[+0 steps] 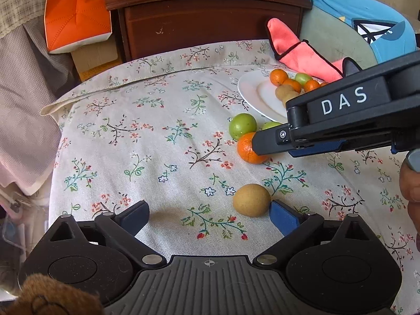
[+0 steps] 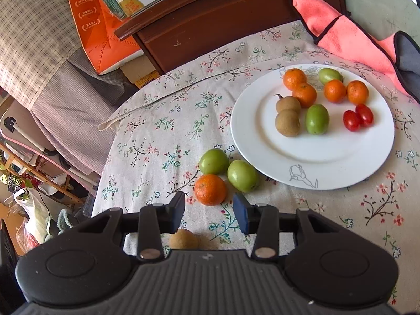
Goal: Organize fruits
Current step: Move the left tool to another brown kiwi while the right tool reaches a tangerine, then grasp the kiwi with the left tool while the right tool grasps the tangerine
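R gripper part-open just short of orange.

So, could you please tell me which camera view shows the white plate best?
The right wrist view: the white plate appears whole there, with all its fruit visible on it. The left wrist view shows only part of the plate's left side, because the right gripper blocks the rest.

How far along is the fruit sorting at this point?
Done: nine fruits sit on the white plate. In hand: nothing is gripped. The right gripper is part open, nearing the loose orange; the left gripper stands wide open by the brown fruit. Left: those two and two green fruits on the cloth.
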Available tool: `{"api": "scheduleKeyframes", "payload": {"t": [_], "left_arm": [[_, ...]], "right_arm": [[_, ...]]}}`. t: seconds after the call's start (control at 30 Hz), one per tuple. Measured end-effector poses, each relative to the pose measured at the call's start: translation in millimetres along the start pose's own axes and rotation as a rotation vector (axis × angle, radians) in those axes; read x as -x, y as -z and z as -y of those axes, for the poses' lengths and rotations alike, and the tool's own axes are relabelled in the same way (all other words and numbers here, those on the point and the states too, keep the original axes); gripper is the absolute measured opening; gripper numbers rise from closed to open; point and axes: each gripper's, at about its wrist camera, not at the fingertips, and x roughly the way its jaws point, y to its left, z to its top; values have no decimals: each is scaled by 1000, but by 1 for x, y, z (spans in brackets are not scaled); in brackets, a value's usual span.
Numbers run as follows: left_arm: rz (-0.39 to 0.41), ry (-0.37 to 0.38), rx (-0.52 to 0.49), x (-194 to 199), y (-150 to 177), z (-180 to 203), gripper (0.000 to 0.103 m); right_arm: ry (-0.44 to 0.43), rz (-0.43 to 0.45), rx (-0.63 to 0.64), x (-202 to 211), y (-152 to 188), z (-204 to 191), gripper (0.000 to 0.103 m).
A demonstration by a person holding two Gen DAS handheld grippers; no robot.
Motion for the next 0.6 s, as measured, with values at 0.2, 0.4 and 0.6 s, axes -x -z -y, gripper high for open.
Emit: {"api": "scheduleKeyframes", "payload": {"t": [0.2,0.4,0.6], "left_arm": [[28,0,-14,3,3,4,96],[50,13,-58,1,4,12,81],[64,51,-55,4,3,12,50]], "right_arm": [[16,-4,64,-11,2,-10,42],[43,-9,73,-23,0,-9,36],[52,-12,90,-31,0,-12,35]]}}
